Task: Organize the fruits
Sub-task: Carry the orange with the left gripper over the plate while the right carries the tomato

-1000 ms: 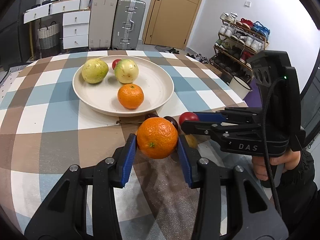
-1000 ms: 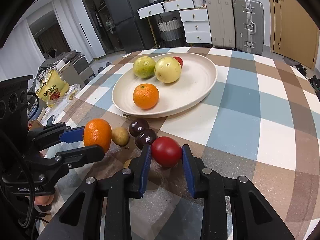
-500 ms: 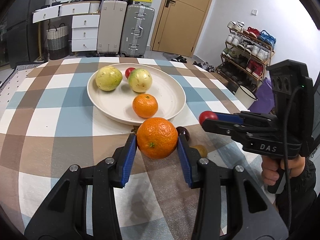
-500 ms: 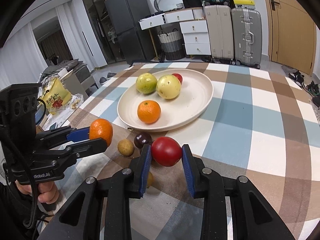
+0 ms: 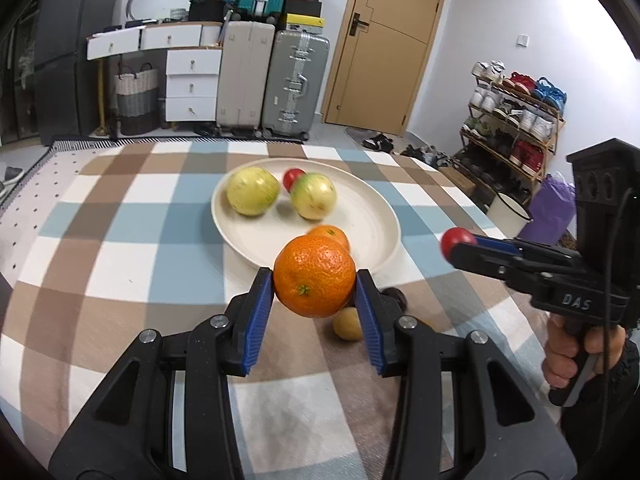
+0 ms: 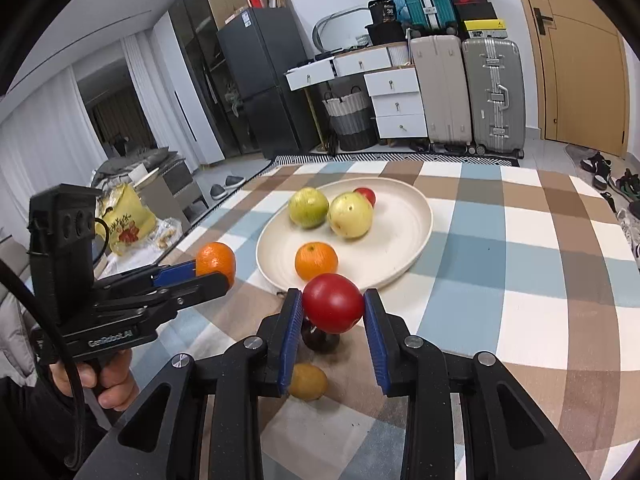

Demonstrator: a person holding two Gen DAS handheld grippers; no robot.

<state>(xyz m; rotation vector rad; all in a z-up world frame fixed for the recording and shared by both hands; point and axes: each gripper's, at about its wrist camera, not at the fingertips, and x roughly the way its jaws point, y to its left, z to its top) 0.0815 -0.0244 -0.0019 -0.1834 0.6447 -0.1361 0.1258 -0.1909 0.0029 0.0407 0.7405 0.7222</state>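
Both lifted higher | left hand-held gripper (image 5: pixel 315 294) pinches orange (image 5: pixel 314 281) | right hand-held gripper (image 6: pixel 332 312) pinches tomato (image 6: pixel 333 303), above table (image 6: pixel 560 280)

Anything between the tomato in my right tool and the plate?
Nothing. Right wrist view shows the tomato overlapping the plate rim; the plum sits below it.

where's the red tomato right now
The red tomato is clamped between the right gripper fingers, lifted above the table just short of the plate rim, near the orange on the plate.
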